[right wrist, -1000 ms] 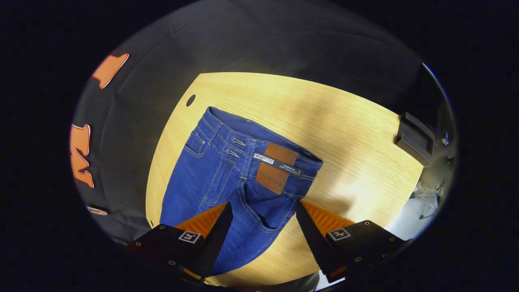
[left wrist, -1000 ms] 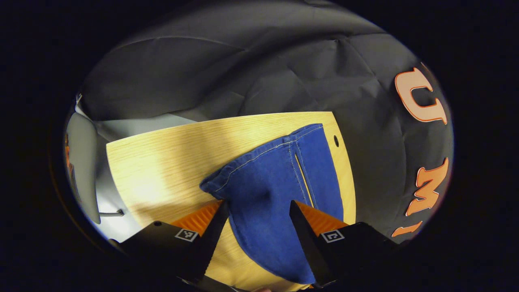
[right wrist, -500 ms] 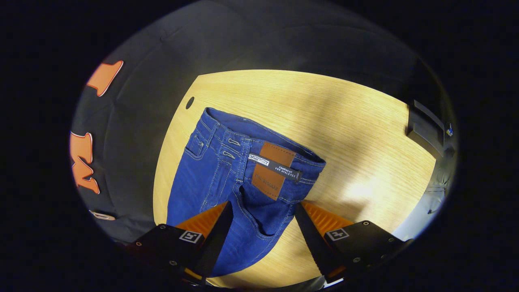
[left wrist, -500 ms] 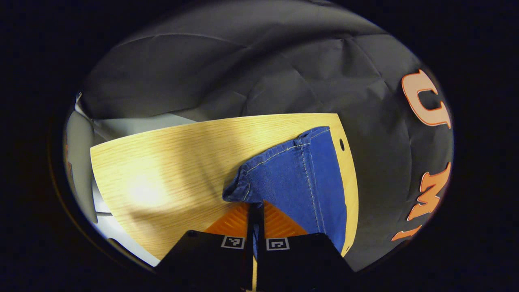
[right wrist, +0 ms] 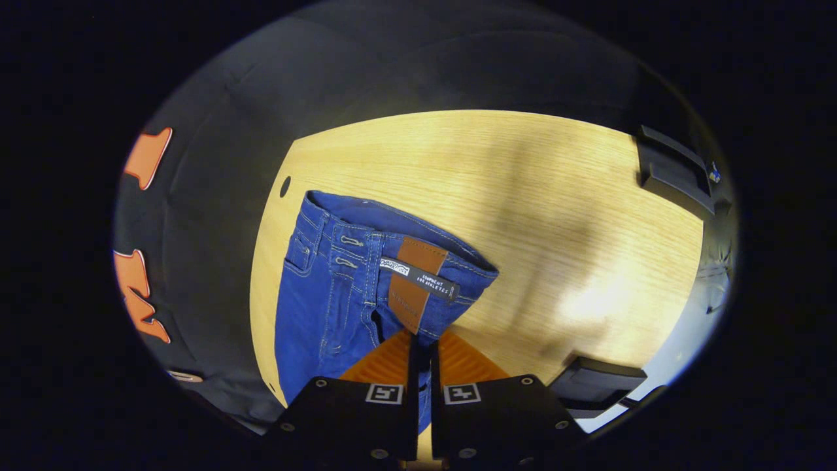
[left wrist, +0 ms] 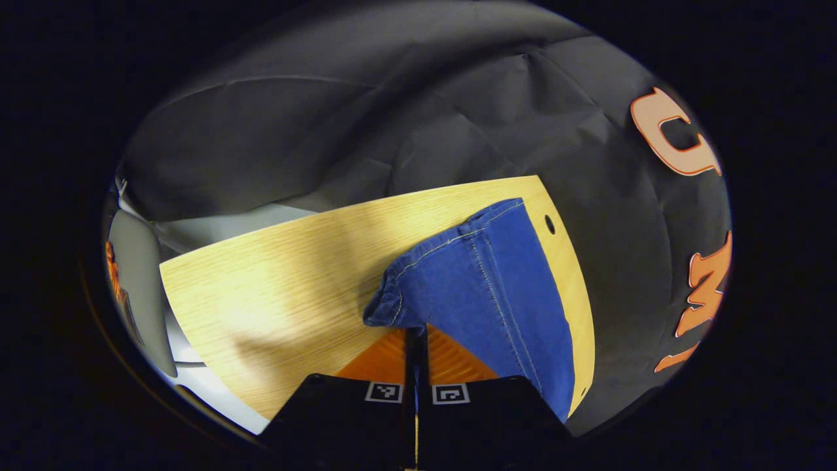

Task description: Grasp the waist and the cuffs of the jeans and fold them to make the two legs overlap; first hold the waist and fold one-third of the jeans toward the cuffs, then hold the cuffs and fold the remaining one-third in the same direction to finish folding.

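Blue jeans lie on a light wooden table. In the left gripper view the cuff end (left wrist: 477, 281) stretches away toward the table's far corner, and my left gripper (left wrist: 416, 332) is shut on the near cuff corner, which bunches up at the fingertips. In the right gripper view the waist (right wrist: 386, 261) with its brown leather patch (right wrist: 413, 282) faces me, and my right gripper (right wrist: 422, 337) is shut on the waistband just below the patch. The middle of the jeans is hidden behind the grippers.
The wooden table (right wrist: 523, 196) has a small round hole (right wrist: 285, 186) near the jeans' far edge. Black box-like objects (right wrist: 673, 170) stand at the table's far right edge, another (right wrist: 598, 379) at the near right. Black cloth wall (left wrist: 392, 118) rises behind the table.
Both grippers went from open to shut: the left closed on the cuff corner first, then the right closed on the waistband. The cuff corner has bunched and lifted slightly.
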Motion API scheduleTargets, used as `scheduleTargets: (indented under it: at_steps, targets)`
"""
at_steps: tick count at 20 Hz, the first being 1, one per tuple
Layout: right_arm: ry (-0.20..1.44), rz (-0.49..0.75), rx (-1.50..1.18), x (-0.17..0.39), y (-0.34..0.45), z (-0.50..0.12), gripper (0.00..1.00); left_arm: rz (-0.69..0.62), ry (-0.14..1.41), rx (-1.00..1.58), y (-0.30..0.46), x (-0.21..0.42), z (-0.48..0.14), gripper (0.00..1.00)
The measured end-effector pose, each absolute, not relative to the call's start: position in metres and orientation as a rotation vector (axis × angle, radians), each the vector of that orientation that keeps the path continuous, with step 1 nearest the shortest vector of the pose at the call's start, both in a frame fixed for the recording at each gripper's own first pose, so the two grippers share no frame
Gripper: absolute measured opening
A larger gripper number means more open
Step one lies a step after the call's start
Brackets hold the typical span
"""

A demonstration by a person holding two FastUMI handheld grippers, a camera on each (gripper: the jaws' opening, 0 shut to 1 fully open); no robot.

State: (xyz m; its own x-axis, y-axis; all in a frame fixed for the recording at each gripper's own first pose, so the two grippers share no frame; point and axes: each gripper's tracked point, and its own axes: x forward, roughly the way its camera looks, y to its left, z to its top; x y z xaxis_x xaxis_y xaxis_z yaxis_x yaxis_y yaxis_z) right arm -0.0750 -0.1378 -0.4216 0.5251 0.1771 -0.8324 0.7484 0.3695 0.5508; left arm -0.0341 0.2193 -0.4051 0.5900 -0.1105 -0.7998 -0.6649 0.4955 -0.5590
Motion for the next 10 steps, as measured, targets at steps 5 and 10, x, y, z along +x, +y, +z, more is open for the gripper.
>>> scheduleTargets:
  at_steps: [5,10]
  targets:
    - [0.927,-0.433,1.236,-0.070,-0.142,-0.395,0.07,0.402,0.893,-1.000,0.220,-0.039,-0.383,0.02]
    - [0.923,-0.389,1.322,-0.049,-0.141,-0.359,0.06,0.393,0.880,-0.946,0.223,-0.031,-0.345,0.02]
